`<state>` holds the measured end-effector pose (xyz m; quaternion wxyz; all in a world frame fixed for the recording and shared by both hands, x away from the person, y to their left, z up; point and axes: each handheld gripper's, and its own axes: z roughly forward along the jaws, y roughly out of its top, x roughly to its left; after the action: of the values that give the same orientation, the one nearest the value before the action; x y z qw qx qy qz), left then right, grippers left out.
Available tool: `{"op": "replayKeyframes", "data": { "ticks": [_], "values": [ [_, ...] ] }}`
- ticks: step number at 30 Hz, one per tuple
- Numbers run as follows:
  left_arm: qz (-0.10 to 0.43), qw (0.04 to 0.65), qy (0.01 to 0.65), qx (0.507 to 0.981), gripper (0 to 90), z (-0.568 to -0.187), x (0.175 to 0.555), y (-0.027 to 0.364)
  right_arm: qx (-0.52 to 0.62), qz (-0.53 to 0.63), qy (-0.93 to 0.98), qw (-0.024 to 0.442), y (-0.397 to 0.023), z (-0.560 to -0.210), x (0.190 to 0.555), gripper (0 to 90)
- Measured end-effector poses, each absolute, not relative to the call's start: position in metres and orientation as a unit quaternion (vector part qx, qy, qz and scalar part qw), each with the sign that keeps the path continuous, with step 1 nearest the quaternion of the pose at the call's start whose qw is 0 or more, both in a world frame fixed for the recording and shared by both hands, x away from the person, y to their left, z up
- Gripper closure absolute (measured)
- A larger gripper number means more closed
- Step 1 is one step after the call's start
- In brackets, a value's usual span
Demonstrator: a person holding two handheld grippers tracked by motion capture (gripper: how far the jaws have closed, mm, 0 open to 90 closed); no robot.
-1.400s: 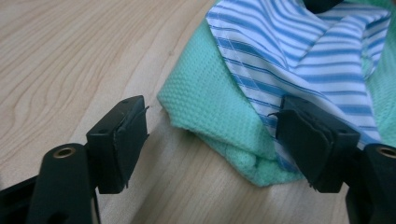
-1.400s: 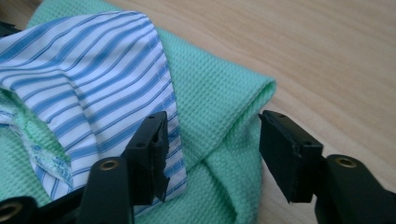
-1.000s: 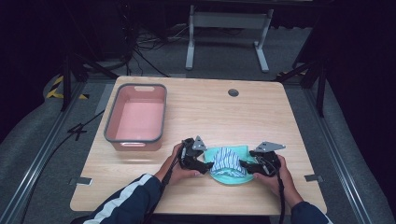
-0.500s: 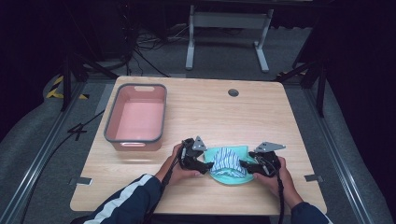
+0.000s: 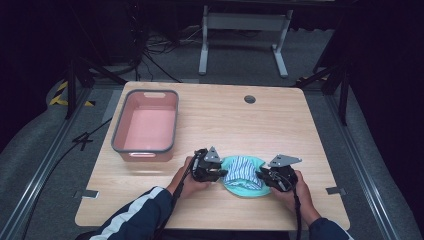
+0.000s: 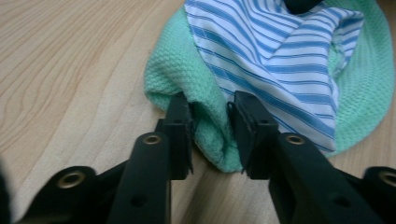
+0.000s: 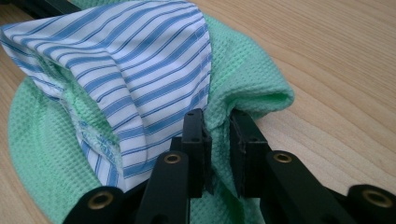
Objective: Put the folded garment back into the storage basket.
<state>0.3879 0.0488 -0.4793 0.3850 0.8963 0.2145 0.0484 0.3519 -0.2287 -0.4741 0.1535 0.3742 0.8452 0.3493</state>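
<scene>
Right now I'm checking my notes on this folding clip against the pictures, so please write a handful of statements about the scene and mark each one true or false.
1. The left gripper is shut on a fold of the green waffle-knit cloth; its jaws have just been closing. True.
2. The right gripper hangs open above the table. False: it has just been closing too, and it pinches the cloth's other edge.
3. The blue-striped white fabric lies on top of the green cloth. True.
4. The pink bin holds folded laundry. False: its inside looks empty.
5. The cloth lies inside the bin. False: it lies on the wooden table, to the right of the bin.
</scene>
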Motion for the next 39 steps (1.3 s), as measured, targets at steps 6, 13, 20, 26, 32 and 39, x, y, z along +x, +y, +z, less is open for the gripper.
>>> {"op": "replayKeyframes", "data": {
  "ticks": [6, 13, 20, 26, 32, 39],
  "values": [
    [0.033, 0.387, 0.221, 0.894, 80.1, -0.479, 0.388, 0.05, 0.376, 0.353, 0.843, 0.153, -0.229, -0.473, 0.351, 81.8],
    [0.032, 0.381, 0.214, 0.899, 81.9, -0.476, 0.387, 0.049, 0.373, 0.361, 0.841, 0.151, -0.229, -0.47, 0.348, 82.8],
    [0.046, 0.387, 0.204, 0.898, 81.9, -0.463, 0.383, 0.05, 0.372, 0.373, 0.836, 0.157, -0.23, -0.461, 0.344, 82.9],
    [0.052, 0.393, 0.192, 0.898, 82.0, -0.45, 0.38, 0.053, 0.372, 0.384, 0.83, 0.16, -0.231, -0.455, 0.342, 82.9],
    [0.055, 0.395, 0.192, 0.897, 82.1, -0.443, 0.382, 0.057, 0.367, 0.391, 0.828, 0.163, -0.228, -0.447, 0.343, 83.0],
    [0.062, 0.408, 0.194, 0.89, 82.1, -0.426, 0.386, 0.066, 0.357, 0.401, 0.824, 0.179, -0.221, -0.43, 0.344, 83.2]
  ]
}}
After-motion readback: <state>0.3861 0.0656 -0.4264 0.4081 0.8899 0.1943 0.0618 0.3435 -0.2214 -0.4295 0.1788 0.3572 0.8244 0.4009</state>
